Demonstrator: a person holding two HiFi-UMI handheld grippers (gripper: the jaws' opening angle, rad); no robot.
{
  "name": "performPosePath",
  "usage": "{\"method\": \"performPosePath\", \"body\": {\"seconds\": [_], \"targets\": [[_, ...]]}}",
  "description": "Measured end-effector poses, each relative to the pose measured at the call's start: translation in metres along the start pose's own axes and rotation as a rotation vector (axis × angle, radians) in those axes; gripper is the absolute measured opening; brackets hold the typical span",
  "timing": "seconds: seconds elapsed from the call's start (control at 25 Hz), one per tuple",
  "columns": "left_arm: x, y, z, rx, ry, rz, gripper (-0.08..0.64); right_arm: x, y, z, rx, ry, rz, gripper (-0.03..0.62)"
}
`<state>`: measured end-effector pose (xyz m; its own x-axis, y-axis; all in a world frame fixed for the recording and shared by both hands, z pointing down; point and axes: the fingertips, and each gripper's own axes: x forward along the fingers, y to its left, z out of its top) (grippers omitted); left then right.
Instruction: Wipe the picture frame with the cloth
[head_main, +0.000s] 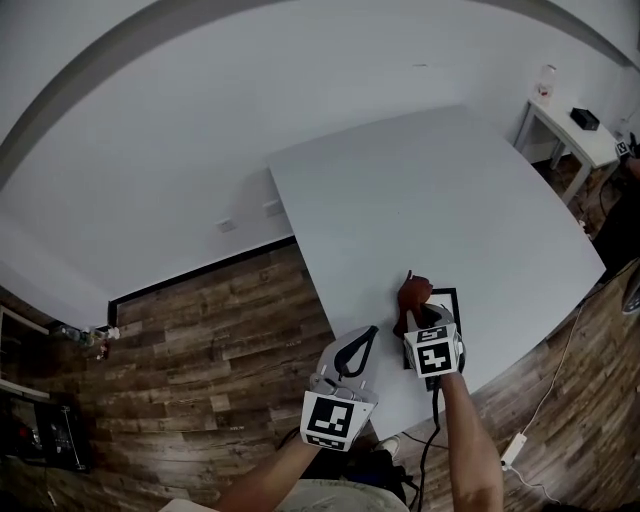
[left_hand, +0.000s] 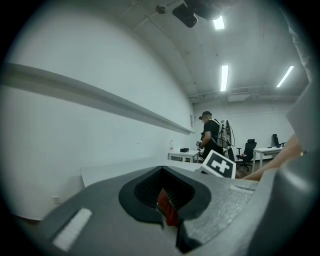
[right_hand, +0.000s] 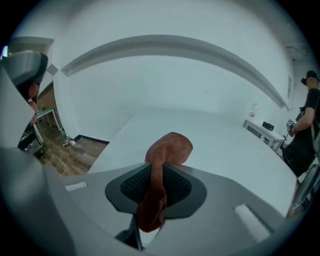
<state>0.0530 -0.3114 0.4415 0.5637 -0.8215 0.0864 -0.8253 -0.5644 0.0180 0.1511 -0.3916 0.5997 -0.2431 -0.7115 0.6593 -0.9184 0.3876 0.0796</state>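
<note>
Fingers (right_hand: 178, 188) of right gripper (right_hand: 159, 172) clenched on red cloth (right_hand: 169, 149); the cloth bunches out past the tips, at the far left corner of the picture frame (head_main: 456, 304), contact not clear. Frame black, flat on white table (head_main: 430, 190), close to the near edge. Left gripper (head_main: 371, 333) just left of the frame, off it, fingers pressed together. Small red scrap (left_hand: 168, 209) at their seam, cannot tell what. Person (left_hand: 214, 136) stands far beyond the frame.

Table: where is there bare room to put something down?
Nearly all the table is bare: everything beyond the frame to the far edge. Crowded only at the near edge, with frame, cloth and right gripper.
</note>
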Motion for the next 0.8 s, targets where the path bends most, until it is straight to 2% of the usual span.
{"method": "performPosePath", "body": {"seconds": [0.2,0.52,0.8], "targets": [[-0.002,0.007,-0.003,0.001,-0.008,0.009,0.0,0.028,0.002,-0.01,-0.009,0.1,0.0,0.094],[-0.001,0.013,-0.009,-0.007,0.008,0.01,0.001,0.03,-0.017,-0.017,0.037,0.119,-0.02,0.094],[0.002,0.004,-0.009,-0.013,0.005,-0.01,0.0,0.009,-0.068,-0.041,0.076,0.157,-0.117,0.094]]}}
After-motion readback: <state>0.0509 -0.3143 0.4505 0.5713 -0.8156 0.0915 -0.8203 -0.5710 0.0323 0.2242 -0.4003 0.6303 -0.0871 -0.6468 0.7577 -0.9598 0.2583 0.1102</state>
